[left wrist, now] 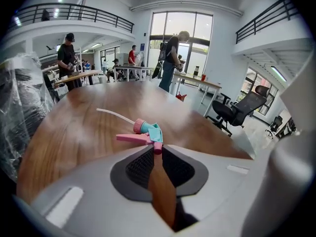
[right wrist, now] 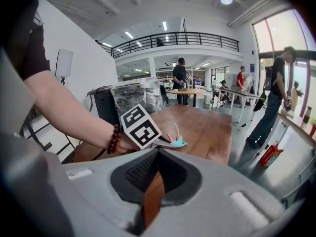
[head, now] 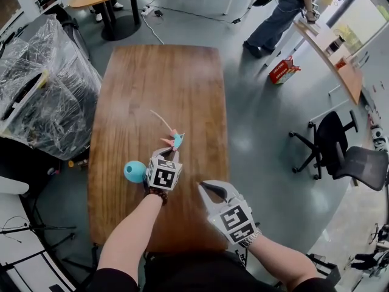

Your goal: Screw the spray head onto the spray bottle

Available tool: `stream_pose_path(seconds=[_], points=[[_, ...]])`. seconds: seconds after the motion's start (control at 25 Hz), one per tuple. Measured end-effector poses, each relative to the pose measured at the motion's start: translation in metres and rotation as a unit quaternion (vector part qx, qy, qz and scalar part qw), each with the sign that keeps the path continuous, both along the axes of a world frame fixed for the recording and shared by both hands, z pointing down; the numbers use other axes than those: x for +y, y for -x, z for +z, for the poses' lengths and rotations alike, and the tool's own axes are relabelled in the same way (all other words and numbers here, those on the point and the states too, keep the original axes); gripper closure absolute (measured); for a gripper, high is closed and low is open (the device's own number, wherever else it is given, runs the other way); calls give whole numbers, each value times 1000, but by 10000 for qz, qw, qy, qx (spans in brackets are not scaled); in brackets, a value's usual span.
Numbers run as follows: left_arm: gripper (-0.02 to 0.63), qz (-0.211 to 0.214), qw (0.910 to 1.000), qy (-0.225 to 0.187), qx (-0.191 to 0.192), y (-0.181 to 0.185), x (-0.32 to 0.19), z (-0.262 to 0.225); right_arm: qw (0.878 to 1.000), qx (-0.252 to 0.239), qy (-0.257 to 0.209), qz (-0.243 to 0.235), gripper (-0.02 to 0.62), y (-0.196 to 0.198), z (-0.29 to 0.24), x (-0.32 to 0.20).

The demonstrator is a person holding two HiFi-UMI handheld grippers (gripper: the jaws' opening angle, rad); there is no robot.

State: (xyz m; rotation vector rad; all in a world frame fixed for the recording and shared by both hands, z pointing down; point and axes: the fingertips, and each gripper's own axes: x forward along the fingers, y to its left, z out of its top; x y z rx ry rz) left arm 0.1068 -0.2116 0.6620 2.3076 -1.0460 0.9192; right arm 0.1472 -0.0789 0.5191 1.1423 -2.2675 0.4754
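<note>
Looking at the spray head (left wrist: 148,131), what is it like?

Teal body, pink trigger and pink collar, with a thin white tube trailing away from it. It lies on its side on the wooden table (head: 182,78), near the middle, just beyond the left gripper (left wrist: 157,151).

Is that gripper on it?

Yes. Its jaws stand narrow, and their tips pinch the pink nub at the near end of the head.

And the spray bottle (head: 135,171)?

From the head view it is a round light-blue shape on the table, just to the left of the left gripper's marker cube (head: 163,175) and apart from the head. Its neck I cannot make out from above.

What about the right gripper (right wrist: 159,150)?

Jaws together, nothing between them. It hangs over the near right part of the table, apart from head and bottle.

Anything in the way?

In the right gripper view the left hand, with a bead bracelet (right wrist: 114,138) at the wrist, and the marker cube stand in front of the left jaws. Around the table are a plastic-wrapped bundle (head: 42,84) to the left, a black office chair (head: 346,157) and a red box (head: 284,70) on the floor to the right, and a person (head: 279,14) standing beyond.
</note>
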Motion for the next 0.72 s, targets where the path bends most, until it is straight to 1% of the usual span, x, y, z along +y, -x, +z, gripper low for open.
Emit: stream_pose_path(seconds=[0.16, 0.36, 0.4, 0.44, 0.52, 0.6, 0.68, 0.72], points=[[537, 127, 9996, -17, 265, -7, 15, -22, 9996, 237, -133, -82, 603, -5, -4, -2], [537, 304, 9966, 54, 764, -15, 39, -62, 9976, 573, -331, -201, 603, -8, -11, -10], [537, 351, 9958, 53, 846, -15, 43, -70, 9971, 631, -359, -242, 586, -7, -12, -12], [537, 395, 9948, 70, 932, -15, 47, -78, 9965, 682, -383, -287, 535, -6, -14, -14], [537, 473, 9924, 183, 1121, -13, 56, -93, 9952, 790, -448, -370, 531, -4, -18, -17], [537, 529, 9888, 393, 1342, -10, 65, -106, 9925, 982, -549, -474, 520, -4, -20, -21], [537, 573, 9839, 608, 1577, -8, 72, -119, 9867, 1298, -696, -689, 497, -3, -22, -22], [537, 596, 9816, 685, 1680, -6, 75, -126, 9817, 1506, -801, -845, 486, -1, -22, -22]])
